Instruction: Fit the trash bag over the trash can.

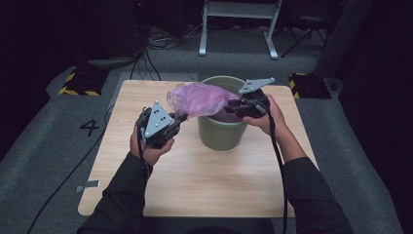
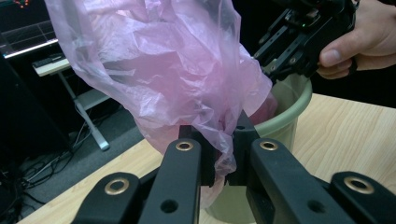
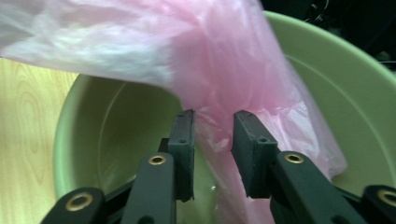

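A crumpled pink plastic bag (image 1: 199,97) hangs over the open mouth of a green bin (image 1: 221,134) standing on the wooden table (image 1: 195,185). My left gripper (image 1: 182,117), left of the bin, is shut on the bag's left end; in the left gripper view the film (image 2: 163,70) is pinched between the two jaws (image 2: 222,140). My right gripper (image 1: 231,106) reaches over the bin's rim from the right. Seen in the right gripper view, its jaws (image 3: 213,135) stand apart with a strand of the bag (image 3: 224,70) between them, above the bin's inside (image 3: 107,130).
The bin sits toward the back of the table, with bare wood in front of it and to the left. Behind the table are a white stand's legs (image 1: 238,29), floor cables and two yellow-black striped blocks (image 1: 78,83) (image 1: 307,85).
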